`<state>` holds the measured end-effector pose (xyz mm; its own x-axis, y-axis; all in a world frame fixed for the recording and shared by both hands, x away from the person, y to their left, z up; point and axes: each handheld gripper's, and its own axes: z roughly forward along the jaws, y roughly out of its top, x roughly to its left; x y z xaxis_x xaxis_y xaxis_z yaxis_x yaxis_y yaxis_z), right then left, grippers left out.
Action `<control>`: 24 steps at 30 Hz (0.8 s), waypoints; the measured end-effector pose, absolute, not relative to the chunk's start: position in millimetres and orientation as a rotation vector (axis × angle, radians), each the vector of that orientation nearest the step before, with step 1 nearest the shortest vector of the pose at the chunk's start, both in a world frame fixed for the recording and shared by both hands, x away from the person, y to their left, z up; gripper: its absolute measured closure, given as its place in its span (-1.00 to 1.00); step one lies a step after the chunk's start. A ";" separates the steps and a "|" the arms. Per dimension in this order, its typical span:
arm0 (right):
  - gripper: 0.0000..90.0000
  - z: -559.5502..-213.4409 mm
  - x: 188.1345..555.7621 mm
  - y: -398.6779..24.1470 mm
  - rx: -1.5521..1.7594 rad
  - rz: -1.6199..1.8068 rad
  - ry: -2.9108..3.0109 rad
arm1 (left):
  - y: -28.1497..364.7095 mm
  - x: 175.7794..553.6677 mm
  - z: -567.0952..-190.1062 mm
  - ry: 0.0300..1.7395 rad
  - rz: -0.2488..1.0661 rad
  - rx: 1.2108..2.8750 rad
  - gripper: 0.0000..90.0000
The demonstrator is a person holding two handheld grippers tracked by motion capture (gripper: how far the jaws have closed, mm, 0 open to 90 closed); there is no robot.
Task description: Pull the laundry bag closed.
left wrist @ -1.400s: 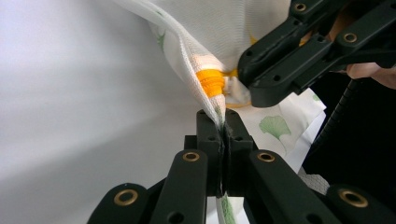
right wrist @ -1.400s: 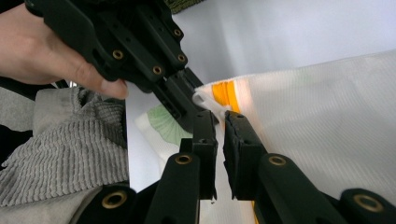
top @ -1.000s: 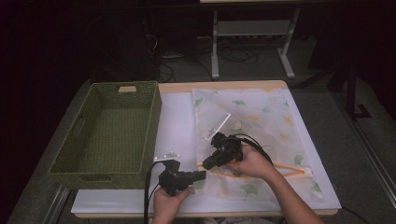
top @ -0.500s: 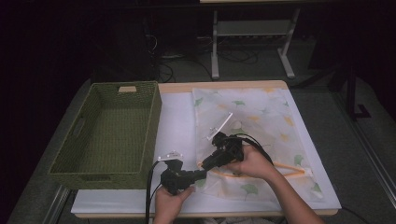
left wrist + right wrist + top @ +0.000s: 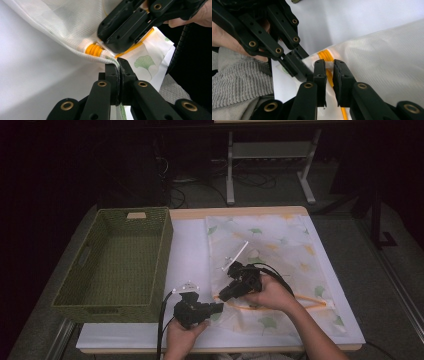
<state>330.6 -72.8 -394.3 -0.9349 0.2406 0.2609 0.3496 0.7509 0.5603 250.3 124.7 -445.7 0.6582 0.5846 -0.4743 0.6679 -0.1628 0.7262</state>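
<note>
Right of the green basket (image 5: 117, 265), the left claw (image 5: 119, 62) pinches the mesh bag's (image 5: 270, 245) corner; the right claw (image 5: 330, 65), narrowly parted and just closing, straddles its orange zipper (image 5: 325, 56).

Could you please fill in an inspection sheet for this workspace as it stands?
Surface: white sheet on the table.
Job's things: leaf-print mesh bag lying flat, orange zip.
Clutter: empty green basket; small clear piece on the bag.
Grippers: left tongs clamped on the bag's corner; right tongs just closing, zip between them, grip unclear.
Cables: black cable trailing off the near edge.
Surroundings: metal stand behind, dark.
</note>
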 end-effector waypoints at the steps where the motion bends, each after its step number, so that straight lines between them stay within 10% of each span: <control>1: 0.82 -394.2 331.0 -73.2 -0.473 -0.938 -2.779 | 125.2 250.8 -445.2 0.992 -0.097 1.841 0.95; 16: 0.63 -393.4 334.3 -85.5 -0.490 -0.987 -2.738 | 127.4 251.1 -436.7 0.972 -0.047 1.797 0.95; 24: 0.95 -390.1 324.8 -77.1 -0.399 -1.015 -2.863 | 131.6 251.2 -442.7 0.994 -0.074 1.798 0.95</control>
